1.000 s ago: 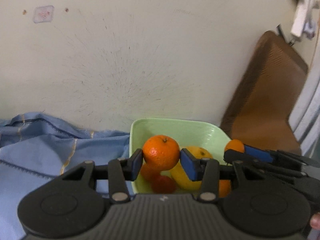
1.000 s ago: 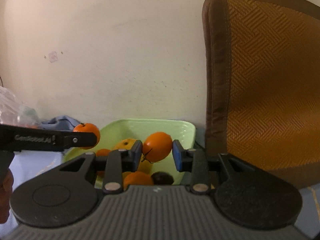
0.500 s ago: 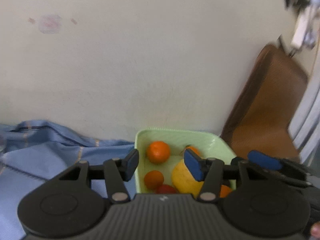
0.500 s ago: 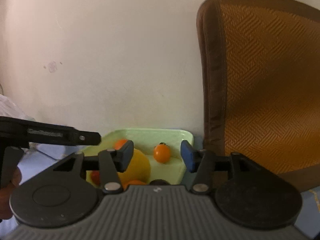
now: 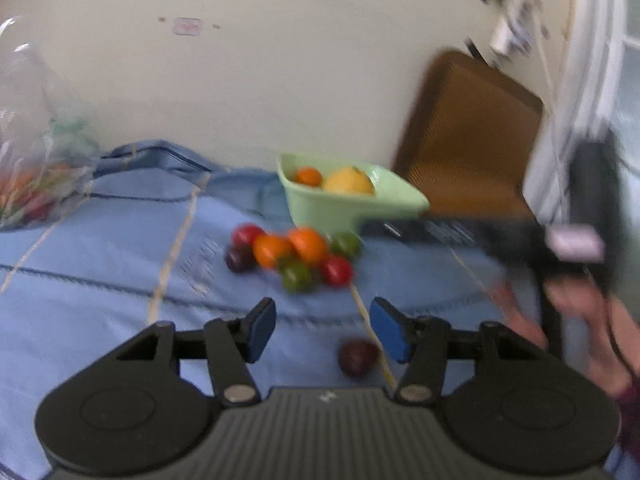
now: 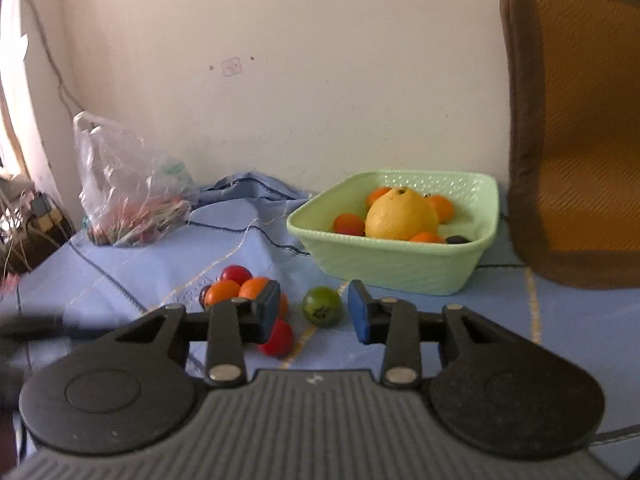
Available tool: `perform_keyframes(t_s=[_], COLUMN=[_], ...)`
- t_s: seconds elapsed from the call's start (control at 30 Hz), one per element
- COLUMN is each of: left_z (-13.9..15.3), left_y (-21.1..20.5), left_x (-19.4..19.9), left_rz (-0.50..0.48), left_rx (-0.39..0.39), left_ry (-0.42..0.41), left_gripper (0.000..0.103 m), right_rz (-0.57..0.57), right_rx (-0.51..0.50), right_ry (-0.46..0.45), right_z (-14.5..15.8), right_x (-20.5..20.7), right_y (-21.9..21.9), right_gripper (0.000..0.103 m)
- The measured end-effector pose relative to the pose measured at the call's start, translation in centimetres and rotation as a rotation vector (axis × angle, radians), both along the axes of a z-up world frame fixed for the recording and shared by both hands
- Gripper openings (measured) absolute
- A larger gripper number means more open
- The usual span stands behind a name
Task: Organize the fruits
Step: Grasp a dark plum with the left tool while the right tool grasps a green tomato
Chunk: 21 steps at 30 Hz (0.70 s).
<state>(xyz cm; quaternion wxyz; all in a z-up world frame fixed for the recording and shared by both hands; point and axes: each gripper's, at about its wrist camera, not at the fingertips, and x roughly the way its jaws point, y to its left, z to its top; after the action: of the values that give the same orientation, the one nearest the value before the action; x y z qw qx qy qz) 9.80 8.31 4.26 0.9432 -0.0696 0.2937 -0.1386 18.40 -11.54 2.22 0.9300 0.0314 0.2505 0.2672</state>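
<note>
Above the blue cloth (image 5: 100,280), both grippers tilt down, left jaws opening, right closing, empty.

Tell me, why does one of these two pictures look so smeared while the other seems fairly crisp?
Left wrist view: motion blur smears the loose fruit pile, the green basket and the person's hand at right; only the fingers stay sharp. Right wrist view: much crisper, with the plastic bag and green fruit well defined. Both bend straight lines near the edges, a fisheye effect.

soft daylight, left wrist view motion-blurred, right sharper, fisheye-curved edges
</note>
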Motion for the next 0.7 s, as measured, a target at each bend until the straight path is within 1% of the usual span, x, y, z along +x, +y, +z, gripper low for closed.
perform_keyframes(t_s=[0.07,0.13,0.17,0.2,0.23,0.27,0.3,0.33,0.4,0.5,0.6,0.63,0.7], left_z=[-0.5,-0.9,-1.3,-1.7,-1.7,-1.8,-1.9,-1.9,-2.0,-2.0,-1.9,-2.0,-1.9], left_y=[-1.0,-1.9,-2.3,-2.6,-2.6,-2.5,-2.3,-2.1,-2.0,-1.9,-2.0,-2.0,-2.0], left_x=[-0.3,-0.3,-0.2,-0.1,0.0,-0.1,-0.1,-0.2,-0.7,-1.7,-3.2,-3.8,-5.2], left_rz=[-0.005,-0.015,-0.015,-0.027,-0.034,-0.033,-0.037,-0.046,-0.049,-0.067,-0.087,-0.094,-0.089], left_rx=[0.023,0.056,0.087,0.103,0.096,0.089,0.075,0.060,0.059,0.054,0.044,0.044,0.057], left_ry=[0.006,0.003,0.006,0.030,0.035,0.034,0.038,0.041,0.035,0.031,0.025,0.024,0.002], left_gripper=[0.057,0.057,0.053,0.050,0.041,0.034,0.033,0.029,0.029,0.028,0.028,0.028,0.028], right_rz=[-0.009,-0.019,-0.026,-0.032,-0.037,-0.023,-0.036,-0.049,-0.050,-0.014,0.022,0.031,0.033], right_rx=[-0.013,-0.005,0.001,0.006,0.016,0.051,0.062,0.057,0.061,0.075,0.044,0.031,0.010], right_ry=[0.026,0.065,0.090,0.111,0.139,0.160,0.168,0.165,0.152,0.145,0.143,0.124,0.099], right_z=[-0.6,-1.2,-1.6,-1.8,-2.2,-2.3,-2.1,-1.9,-1.4,-1.0,-1.5,-1.6,-1.8], right_x=[1.2,1.8,2.3,2.6,2.8,2.8,2.5,2.0,0.1,-4.3,-9.0,-10.8,-13.0], right_y=[0.7,0.9,1.0,0.9,0.6,0.2,-0.3,-0.7,-1.7,-3.4,-3.9,-3.9,-3.7], right_gripper=[0.042,0.042,0.041,0.039,0.029,0.029,0.029,0.029,0.029,0.029,0.029,0.029,0.029])
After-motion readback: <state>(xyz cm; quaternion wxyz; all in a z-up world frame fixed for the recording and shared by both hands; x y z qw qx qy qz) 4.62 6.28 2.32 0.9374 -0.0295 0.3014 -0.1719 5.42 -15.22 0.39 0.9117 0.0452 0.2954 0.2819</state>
